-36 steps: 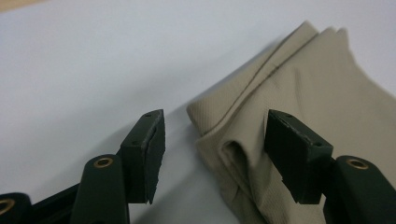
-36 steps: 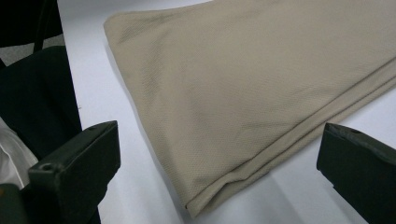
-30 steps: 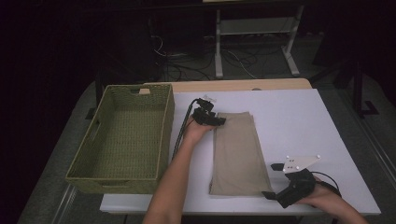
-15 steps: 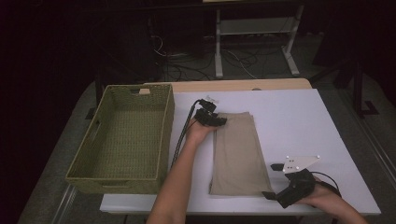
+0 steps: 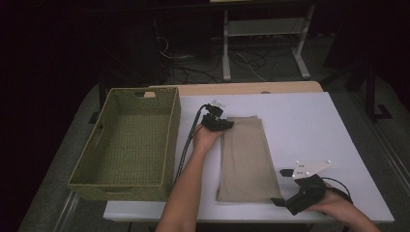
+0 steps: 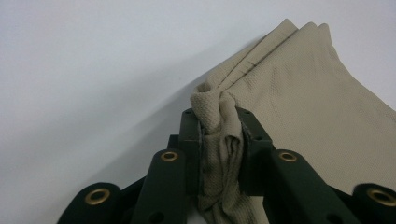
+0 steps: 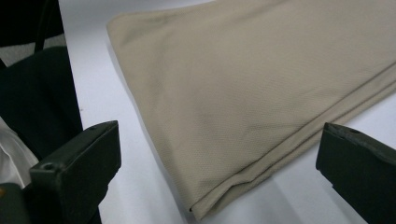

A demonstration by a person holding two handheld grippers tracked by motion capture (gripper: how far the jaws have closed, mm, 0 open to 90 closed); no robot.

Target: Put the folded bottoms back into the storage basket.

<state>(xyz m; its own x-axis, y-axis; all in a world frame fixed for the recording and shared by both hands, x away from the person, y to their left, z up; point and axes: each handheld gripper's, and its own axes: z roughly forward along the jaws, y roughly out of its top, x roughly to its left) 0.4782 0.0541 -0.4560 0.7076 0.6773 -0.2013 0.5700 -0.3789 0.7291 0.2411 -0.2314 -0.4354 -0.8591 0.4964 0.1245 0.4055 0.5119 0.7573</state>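
Fingers [image 6: 252,140] pinch cloth [image 5: 246,154]; white table [image 5: 309,121]; dark room.

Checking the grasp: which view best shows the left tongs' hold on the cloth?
Left gripper view: the left tongs pinch a bunched cloth corner close up. High view shows them small at its far corner. Right gripper view shows its near corner, ungrasped.

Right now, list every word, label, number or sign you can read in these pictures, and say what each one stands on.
None can be read: the folded beige cloth, the woven green basket, the white tabletop and both black tongs, left and right, bear no print.
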